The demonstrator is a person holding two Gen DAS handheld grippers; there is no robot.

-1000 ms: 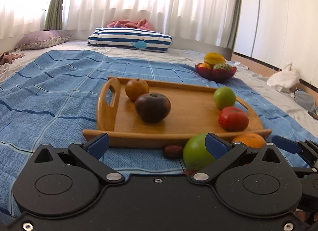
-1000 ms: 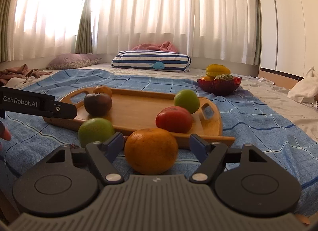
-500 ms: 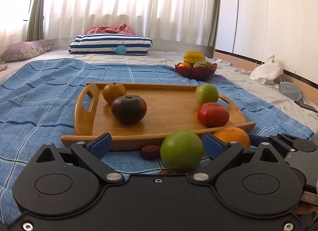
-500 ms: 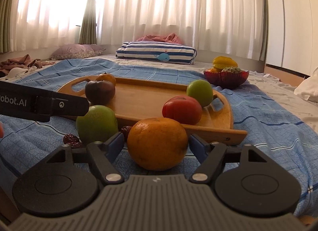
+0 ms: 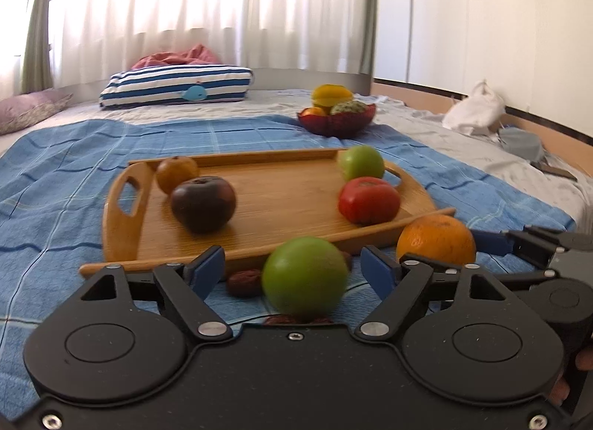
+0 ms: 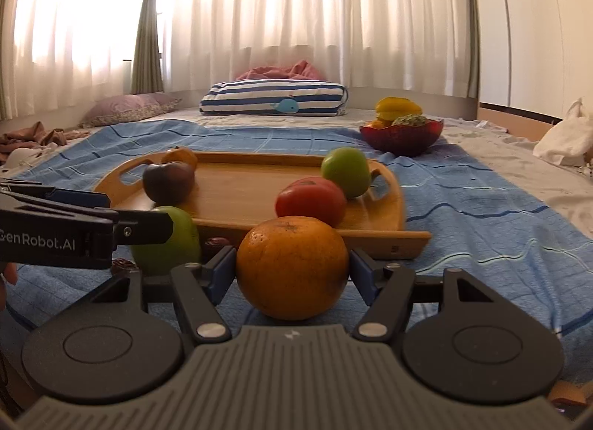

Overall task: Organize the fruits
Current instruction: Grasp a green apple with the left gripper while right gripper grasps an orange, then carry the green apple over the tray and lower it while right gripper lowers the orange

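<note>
On the blue blanket, in front of the wooden tray (image 5: 122, 222), lies a green apple (image 5: 304, 278). My left gripper (image 5: 292, 270) straddles it with its jaws closing, and a gap shows on each side of the apple. Right of it sits an orange (image 5: 437, 241). In the right wrist view my right gripper (image 6: 292, 270) has the orange (image 6: 292, 267) between its closing jaws, both blue pads against its sides. The tray holds a dark fruit (image 5: 203, 204), a small brown-orange fruit (image 5: 177, 172), a red tomato (image 5: 368, 200) and another green apple (image 5: 361, 162).
Small dark dates (image 5: 244, 283) lie on the blanket beside the near green apple. A red bowl (image 5: 336, 120) with fruit stands beyond the tray. A striped pillow (image 5: 178, 87) lies at the back and a white bag (image 5: 474, 111) at the right edge.
The left gripper swung so the green apple went from beside its right finger to between its jaws, which have narrowed. The right jaws drew in onto the orange.
</note>
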